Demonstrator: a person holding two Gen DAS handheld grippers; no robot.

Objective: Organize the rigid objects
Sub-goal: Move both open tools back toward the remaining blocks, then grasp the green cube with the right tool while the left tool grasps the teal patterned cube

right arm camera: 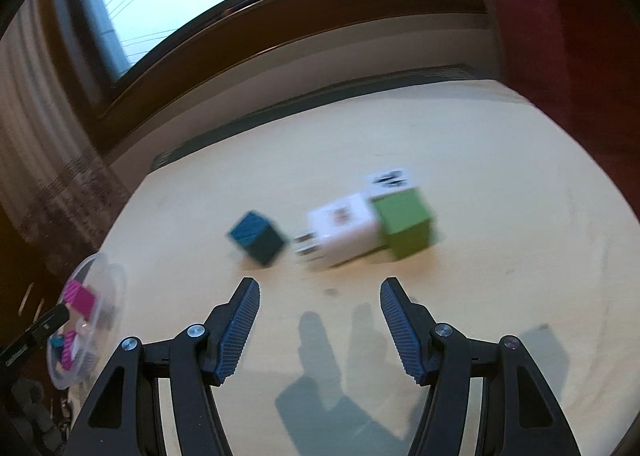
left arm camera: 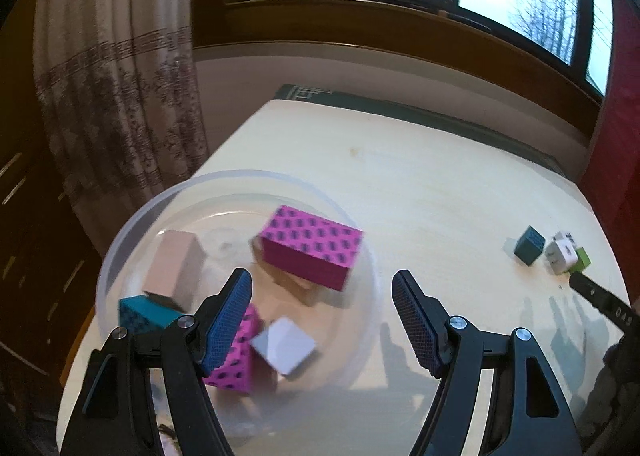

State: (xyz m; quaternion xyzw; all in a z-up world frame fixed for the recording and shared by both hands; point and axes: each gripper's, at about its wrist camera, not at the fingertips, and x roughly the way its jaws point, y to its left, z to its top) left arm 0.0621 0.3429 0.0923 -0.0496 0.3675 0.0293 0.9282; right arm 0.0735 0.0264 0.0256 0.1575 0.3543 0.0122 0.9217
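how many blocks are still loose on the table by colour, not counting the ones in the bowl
dark teal: 1, the teal block
white: 2, the white block and, behind it, the white block with black marks
green: 1, the green block
total: 4 on the table, ahead of the open right tongs

Pink black-dotted box (left arm camera: 311, 247), teal cube (right arm camera: 258, 237), green cube (right arm camera: 405, 223), clear bowl (left arm camera: 132, 216)

One clear bowl (left arm camera: 120, 240), six blocks inside it, four blocks (right arm camera: 340, 228) on one table (left arm camera: 400, 176), two claws
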